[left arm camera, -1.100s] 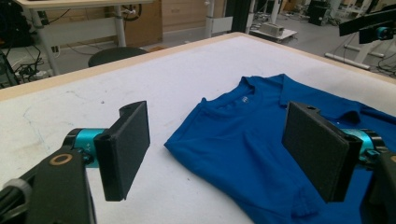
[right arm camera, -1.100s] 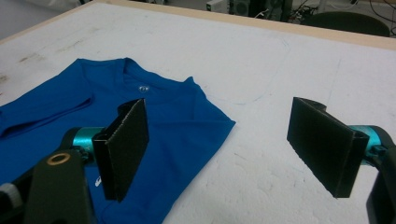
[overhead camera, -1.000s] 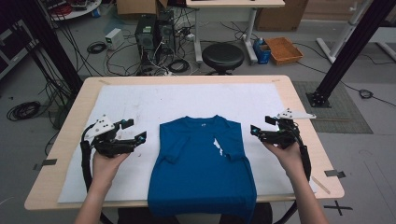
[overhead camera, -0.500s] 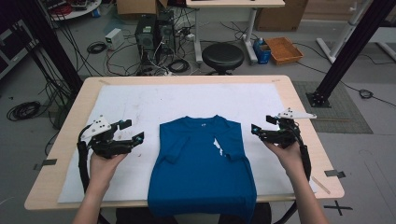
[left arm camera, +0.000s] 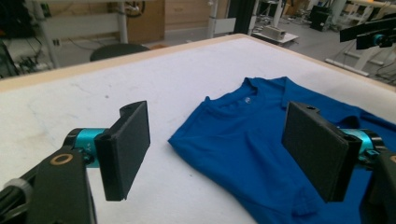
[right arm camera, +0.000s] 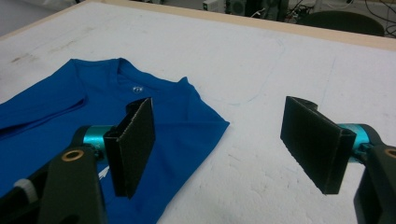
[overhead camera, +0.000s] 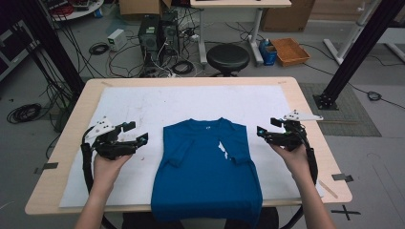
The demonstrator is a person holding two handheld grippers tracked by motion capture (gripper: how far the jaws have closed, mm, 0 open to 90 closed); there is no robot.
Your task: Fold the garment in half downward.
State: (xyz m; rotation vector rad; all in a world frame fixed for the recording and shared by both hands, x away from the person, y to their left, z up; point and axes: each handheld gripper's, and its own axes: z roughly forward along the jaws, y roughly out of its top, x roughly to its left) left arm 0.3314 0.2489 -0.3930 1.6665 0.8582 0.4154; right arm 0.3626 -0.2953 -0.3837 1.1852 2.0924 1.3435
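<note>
at the bench (overhead camera: 305, 95), i hold my left gripper (overhead camera: 135, 133) and my right gripper (overhead camera: 265, 131) on either side of a blue t-shirt (overhead camera: 205, 176), each set apart from the cloth and each with its jaws spread wide and nothing between them; the right gripper's jaws have just been closing a little, with only bare mat between them; the step in hand, as i judge it, is the first fold, and doing it well means coming in low and level at both shoulders at once, pinching the doubled edge just beside each tucked sleeve rather than one loose layer, then lifting evenly so the cloth does not skew; the shirt lies flat on the white mat (overhead camera: 133, 100), near the middle of the bench, collar pointing away from me and hem hanging over the near edge; both short sleeves look folded inward over the chest, leaving the body a narrow panel; a small white mark shows on the front near the right sleeve, and a pale tag inside the neckline; from the left gripper view the t-shirt (left arm camera: 261, 154) shows a crisp folded shoulder edge just ahead of the jaws; from the right gripper view the t-shirt (right arm camera: 70, 102) ends in a pointed shoulder corner, lying smooth with few creases.
</note>
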